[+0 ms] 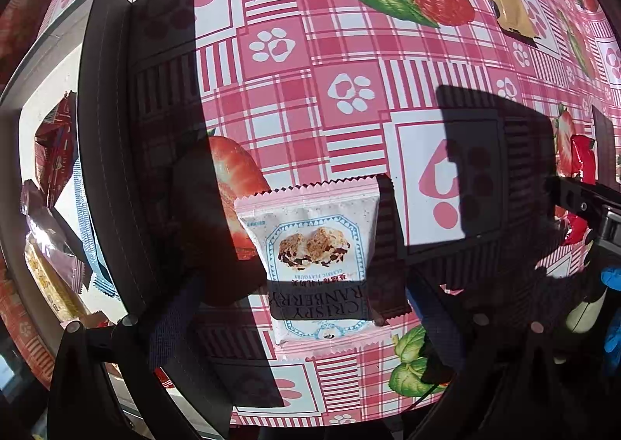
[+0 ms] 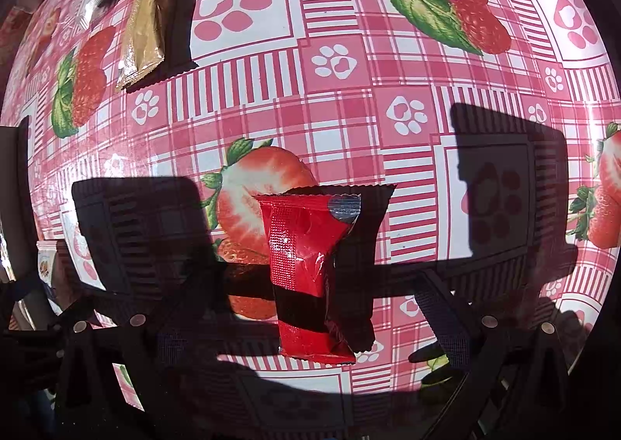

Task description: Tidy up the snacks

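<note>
Spread fingers (image 1: 186, 308) flank cranberry packet (image 1: 314, 253), box wall (image 1: 104, 153) just left.

Left gripper (image 1: 295, 327): black plastic fingers, each with dark blue textured pads (image 1: 174, 323) on the inner face and two round silver screws near the base. Right gripper (image 2: 310, 327): same build, black fingers, dark mesh-textured pads (image 2: 438, 308), paired silver screws. Blue glove (image 1: 613, 308) visible at left view's edge.
</note>
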The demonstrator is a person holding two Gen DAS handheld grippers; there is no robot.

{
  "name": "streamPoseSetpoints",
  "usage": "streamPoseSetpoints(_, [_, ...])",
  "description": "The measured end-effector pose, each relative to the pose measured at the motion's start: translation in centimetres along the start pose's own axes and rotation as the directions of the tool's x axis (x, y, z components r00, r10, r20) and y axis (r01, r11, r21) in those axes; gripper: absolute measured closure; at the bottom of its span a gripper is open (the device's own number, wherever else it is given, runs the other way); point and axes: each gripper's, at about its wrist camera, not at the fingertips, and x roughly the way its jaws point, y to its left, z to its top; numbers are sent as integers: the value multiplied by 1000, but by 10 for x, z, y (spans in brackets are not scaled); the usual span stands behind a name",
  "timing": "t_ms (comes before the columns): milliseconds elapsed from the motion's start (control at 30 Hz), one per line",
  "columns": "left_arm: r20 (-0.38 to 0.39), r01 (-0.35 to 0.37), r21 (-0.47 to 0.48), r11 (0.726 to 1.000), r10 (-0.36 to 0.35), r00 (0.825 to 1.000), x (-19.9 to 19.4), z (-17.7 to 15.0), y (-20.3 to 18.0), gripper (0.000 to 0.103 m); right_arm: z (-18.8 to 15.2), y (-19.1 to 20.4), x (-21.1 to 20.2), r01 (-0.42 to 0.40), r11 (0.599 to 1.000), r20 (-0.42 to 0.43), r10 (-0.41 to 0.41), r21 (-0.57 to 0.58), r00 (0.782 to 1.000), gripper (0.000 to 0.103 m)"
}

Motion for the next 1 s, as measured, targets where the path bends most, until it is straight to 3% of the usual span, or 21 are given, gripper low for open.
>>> streamPoseSetpoints(400, [7, -7, 17, 1000, 7, 1000, -5, -15, -4, 1, 8, 2, -1, 4, 1000, -25, -4, 6, 1000, 0])
streamPoseSetpoints(500, [24, -15, 74, 997, 13, 1000, -12, -15, -16, 12, 10, 5, -8, 4, 1000, -12, -4, -9, 1000, 14])
streamPoseSetpoints(600, [52, -26, 141, 990, 19, 998, -20, -15, -31, 32, 13, 12, -18, 7, 999, 18, -6, -47, 1000, 48])
streamPoseSetpoints(633, [63, -28, 158, 987, 18, 998, -23, -15, -35, 45, 15, 14, -22, 6, 998, 29, -5, -58, 1000, 70])
streamPoseSetpoints(667, [75, -31, 174, 984, 19, 997, -26, -14, -39, 63, 17, 15, -23, 0, 998, 29, 2, -62, 1000, 78])
streamPoseSetpoints(867, [83, 21, 179, 984, -36, 996, -41, -9, -36, 62, 24, 13, -34, -123, 992, 16, 123, -1, 992, 78])
streamPoseSetpoints(1000, [127, 41, 158, 987, -61, 990, -61, -3, -29, 62, 27, 20, -44, -148, 989, 22, 148, -11, 989, 78])
